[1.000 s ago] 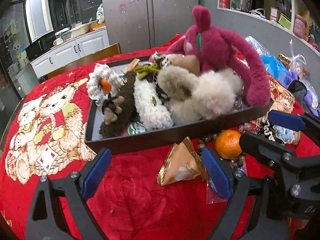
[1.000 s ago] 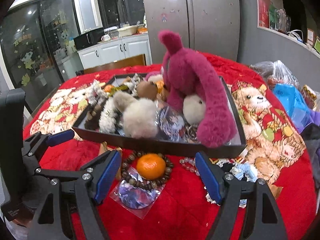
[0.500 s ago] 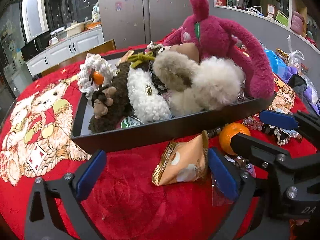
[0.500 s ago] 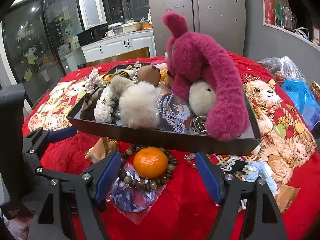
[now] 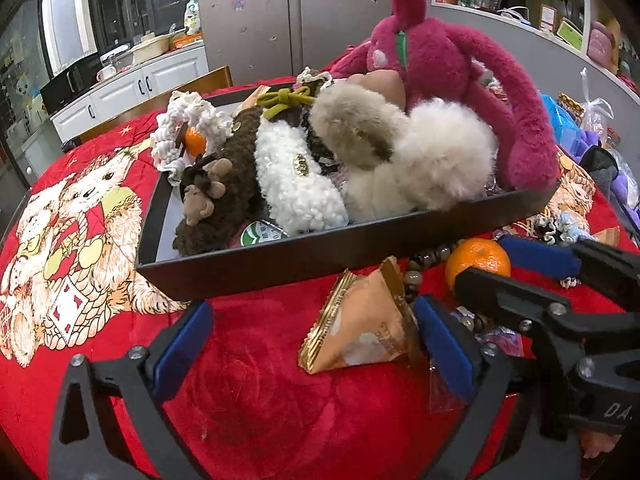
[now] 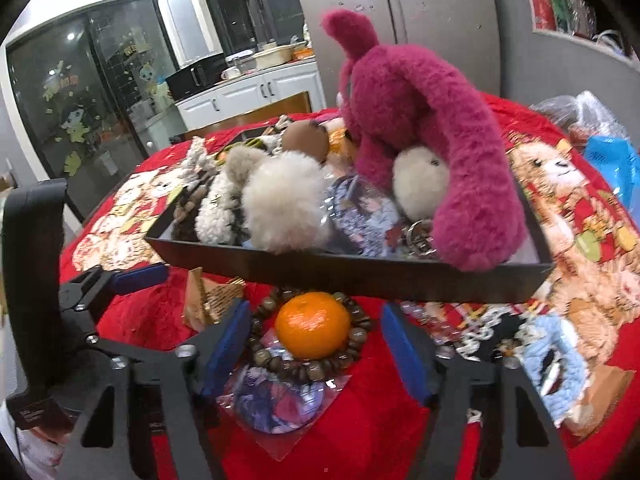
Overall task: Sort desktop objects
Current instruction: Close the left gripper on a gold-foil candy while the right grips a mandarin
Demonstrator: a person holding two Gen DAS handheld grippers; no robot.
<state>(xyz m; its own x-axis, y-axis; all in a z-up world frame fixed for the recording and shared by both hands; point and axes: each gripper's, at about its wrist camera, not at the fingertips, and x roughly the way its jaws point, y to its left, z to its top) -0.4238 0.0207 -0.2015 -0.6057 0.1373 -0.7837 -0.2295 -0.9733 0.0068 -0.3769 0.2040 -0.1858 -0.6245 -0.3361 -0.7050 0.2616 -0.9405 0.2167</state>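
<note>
1. The right tongs (image 6: 314,344) are closing around the tangerine (image 6: 312,325), which is sitting between the blue pads without either pad touching it yet (a clear gap shows on each side).
2. The tangerine is resting inside a ring of brown wooden beads (image 6: 352,344) on the red worktop (image 6: 380,432), just in front of the black tray (image 6: 400,276).
3. The left tongs (image 5: 316,344) are standing wide, with the orange triangular snack packet (image 5: 360,328) lying between the pads, close against the right-hand one.
4. The pink plush rabbit (image 6: 420,120) is leaning in the tray among fluffy toys.
5. Compared with a second ago, the right tongs are sitting lower and nearer the tangerine, and their pads are standing closer together; the left tongs are showing little change.
</note>
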